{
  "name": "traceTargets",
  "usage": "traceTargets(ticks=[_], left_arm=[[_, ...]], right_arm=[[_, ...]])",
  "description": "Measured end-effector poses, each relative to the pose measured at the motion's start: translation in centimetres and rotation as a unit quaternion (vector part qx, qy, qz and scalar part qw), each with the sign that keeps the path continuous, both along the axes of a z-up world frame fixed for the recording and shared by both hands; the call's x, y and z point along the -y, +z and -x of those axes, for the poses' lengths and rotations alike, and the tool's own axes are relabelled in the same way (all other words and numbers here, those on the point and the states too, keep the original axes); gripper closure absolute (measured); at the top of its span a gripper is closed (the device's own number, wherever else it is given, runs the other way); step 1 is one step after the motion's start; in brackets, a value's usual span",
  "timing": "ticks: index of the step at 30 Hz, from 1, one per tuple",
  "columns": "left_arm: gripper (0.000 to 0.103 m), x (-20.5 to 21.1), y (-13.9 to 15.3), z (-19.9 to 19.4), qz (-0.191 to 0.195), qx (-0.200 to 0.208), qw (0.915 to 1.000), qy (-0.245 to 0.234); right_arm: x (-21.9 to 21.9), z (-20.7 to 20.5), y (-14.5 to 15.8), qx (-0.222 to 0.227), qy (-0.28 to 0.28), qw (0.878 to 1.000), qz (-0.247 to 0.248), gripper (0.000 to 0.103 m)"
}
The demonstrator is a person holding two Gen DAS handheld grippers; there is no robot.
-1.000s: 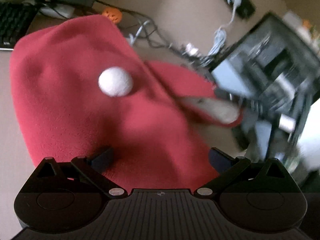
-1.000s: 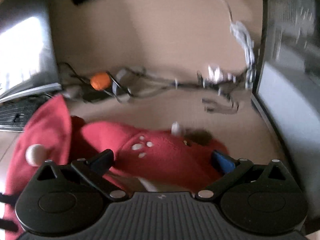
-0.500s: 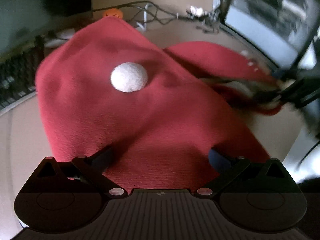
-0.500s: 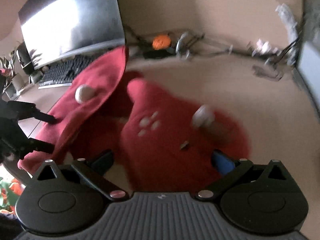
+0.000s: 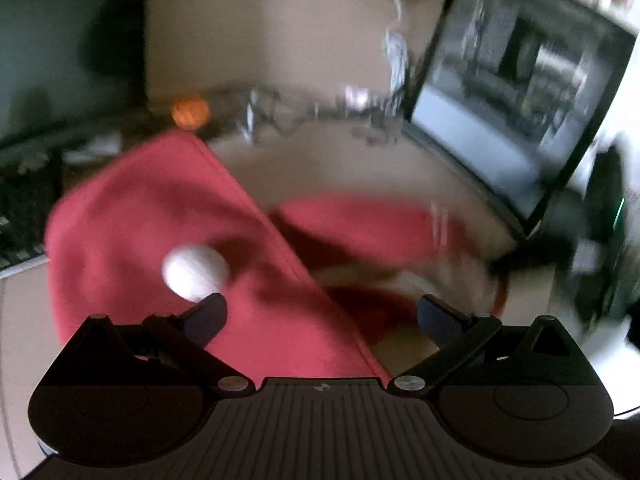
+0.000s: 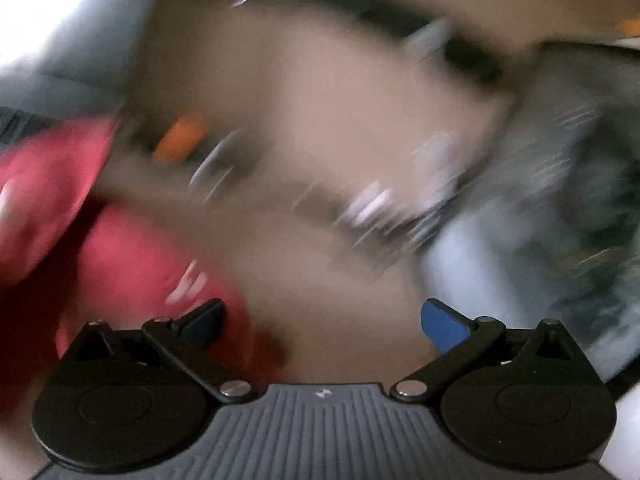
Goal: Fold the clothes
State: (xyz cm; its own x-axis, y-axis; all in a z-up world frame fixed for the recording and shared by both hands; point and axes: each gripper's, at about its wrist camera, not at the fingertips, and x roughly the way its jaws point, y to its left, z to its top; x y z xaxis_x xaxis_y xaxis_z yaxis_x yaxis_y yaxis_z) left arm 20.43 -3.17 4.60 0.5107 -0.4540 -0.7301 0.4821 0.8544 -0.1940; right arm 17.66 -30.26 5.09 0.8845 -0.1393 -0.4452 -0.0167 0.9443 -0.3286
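While both views are smeared by motion blur, the red fleece garment is plain to see spread on the beige table, its straight hemmed edge running diagonally down toward the left gripper. A white round pompom sits on the fleece just beyond the left gripper's near fingertip. The left jaws stand wide apart with the cloth lying under the gap between them, gripping nothing. A second red fold lies further right, with pale lining showing at its near side. Behind the garment an orange ball-like object rests among a tangle of cables, and a dark monitor stands to the right.

From the right wrist, the right gripper also has its jaws spread wide and empty, over bare table. The red fleece lies to the left of it, reaching under its dark fingertip; the blue fingertip is over the table surface.
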Motion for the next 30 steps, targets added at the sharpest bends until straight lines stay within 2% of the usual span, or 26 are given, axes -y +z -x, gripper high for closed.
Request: traceTargets(ticks=[1, 2, 4, 6, 8, 10, 13, 14, 15, 17, 18, 19, 21, 25, 27, 30], left_arm=[[0.0, 0.4, -1.0, 0.1, -0.007, -0.017, 0.9998, 0.0], [0.0, 0.8, -2.0, 0.2, -0.014, -0.033, 0.9993, -0.001], [0.0, 1.1, -4.0, 0.7, -0.03, -0.064, 0.9975, 0.002], [0.0, 0.7, -4.7, 1.9, -0.046, -0.052, 0.9976, -0.002], [0.0, 0.3, -4.5, 2.7, -0.052, -0.044, 0.9976, -0.007], [0.0, 0.0, -4.4, 2.6, -0.046, -0.048, 0.9978, -0.002], [0.0, -0.2, -4.4, 1.9, -0.036, -0.055, 0.9978, 0.01], [0.0, 0.3, -4.1, 2.1, -0.044, -0.041, 0.9982, 0.004], [0.0, 0.8, -3.7, 2.3, -0.053, -0.027, 0.9982, -0.002], [0.0, 1.8, -3.1, 2.6, -0.069, 0.001, 0.9975, -0.013], [0.0, 2.2, -2.8, 2.8, -0.077, 0.015, 0.9967, -0.019], [0.0, 2.7, -2.5, 3.0, -0.085, 0.029, 0.9956, -0.025], [0.0, 3.7, -1.8, 3.3, -0.101, 0.057, 0.9925, -0.037], [0.0, 5.6, -0.6, 4.1, -0.133, 0.113, 0.9827, -0.061], [0.0, 6.6, 0.1, 4.4, -0.149, 0.142, 0.9759, -0.073], [0.0, 10.6, 0.1, 3.9, -0.187, 0.217, 0.9499, -0.125]], right_arm=[[0.8, -0.1, 1.6, 0.038, -0.026, 0.999, -0.01, 0.0], [1.5, -0.2, 2.7, 0.056, -0.036, 0.997, -0.024, 0.0], [2.7, -0.3, 3.0, 0.03, -0.01, 0.998, -0.063, 0.0], [3.7, -0.3, 3.0, -0.003, 0.022, 0.994, -0.104, 0.0], [4.0, 0.6, 1.6, -0.058, 0.078, 0.984, -0.15, 0.0], [3.3, 1.8, -0.2, -0.1, 0.121, 0.975, -0.158, 0.0], [1.7, 3.2, -2.9, -0.147, 0.16, 0.967, -0.133, 0.0], [1.2, 3.2, -3.4, -0.155, 0.154, 0.97, -0.109, 0.0], [1.1, 2.8, -3.9, -0.15, 0.126, 0.977, -0.079, 0.0], [1.8, 1.4, -4.1, -0.109, 0.034, 0.993, -0.024, 0.0], [2.6, 0.7, -3.9, -0.091, -0.004, 0.996, -0.018, 0.0], [3.6, 0.0, -3.1, -0.083, -0.017, 0.995, -0.05, 0.0], [4.9, -0.8, -2.0, -0.083, -0.017, 0.991, -0.107, 0.0], [4.2, -1.3, -1.7, -0.065, -0.01, 0.995, -0.075, 0.0], [4.7, -1.1, -1.0, -0.066, 0.0, 0.993, -0.095, 0.0], [4.9, -0.9, 0.0, -0.071, 0.027, 0.991, -0.111, 0.0]])
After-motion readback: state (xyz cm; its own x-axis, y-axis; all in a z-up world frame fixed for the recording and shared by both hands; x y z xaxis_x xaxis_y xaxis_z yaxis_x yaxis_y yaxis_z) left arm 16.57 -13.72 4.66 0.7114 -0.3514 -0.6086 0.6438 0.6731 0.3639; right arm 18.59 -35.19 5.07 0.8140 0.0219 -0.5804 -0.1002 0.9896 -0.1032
